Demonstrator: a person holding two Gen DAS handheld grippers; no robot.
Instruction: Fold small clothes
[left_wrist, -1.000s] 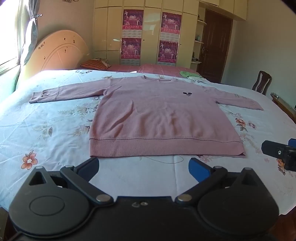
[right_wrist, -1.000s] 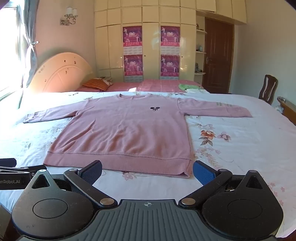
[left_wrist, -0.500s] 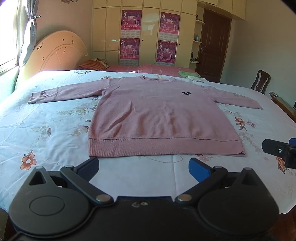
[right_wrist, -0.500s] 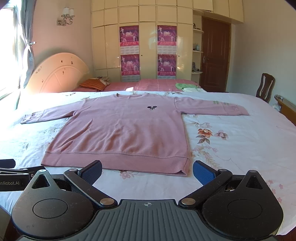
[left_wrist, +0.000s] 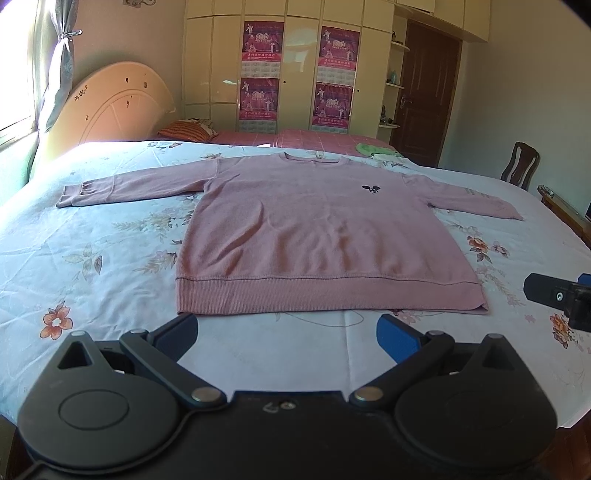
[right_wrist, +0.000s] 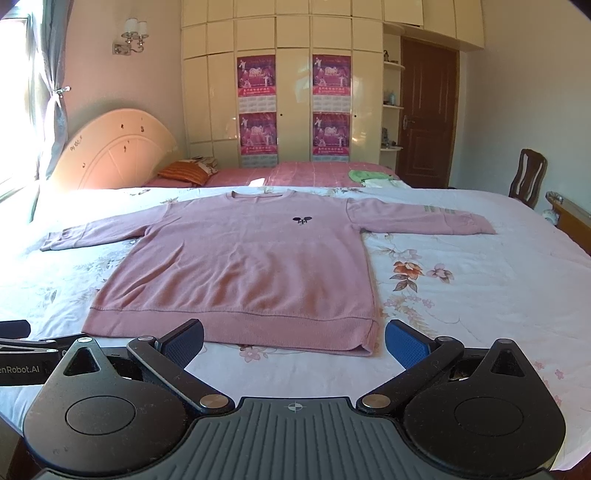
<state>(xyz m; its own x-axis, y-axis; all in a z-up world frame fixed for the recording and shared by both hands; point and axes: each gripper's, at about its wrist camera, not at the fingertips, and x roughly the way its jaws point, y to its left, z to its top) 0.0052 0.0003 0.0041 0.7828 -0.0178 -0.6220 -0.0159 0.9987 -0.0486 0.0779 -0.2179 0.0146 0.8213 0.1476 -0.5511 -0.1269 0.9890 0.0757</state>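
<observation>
A pink long-sleeved sweater (left_wrist: 317, 229) (right_wrist: 251, 266) lies flat and face up on the floral bedsheet (left_wrist: 92, 258), both sleeves spread sideways, a small dark emblem on the chest. My left gripper (left_wrist: 286, 334) stands open just short of the ribbed hem, nothing between its blue pads. My right gripper (right_wrist: 293, 341) is open too, near the hem's right corner (right_wrist: 365, 343), holding nothing. Each gripper shows at the edge of the other's view.
A cream headboard (right_wrist: 110, 155) rises at the far left by the curtained window. Beyond the bed are a pink-covered bed with a striped pillow (right_wrist: 184, 171), a green cloth (right_wrist: 365, 174), wardrobes with posters, a dark door and a wooden chair (right_wrist: 528, 177).
Both views have drifted slightly; the sweater sits a touch lower in the right wrist view. Both grippers stay open and the sweater has not been touched.
</observation>
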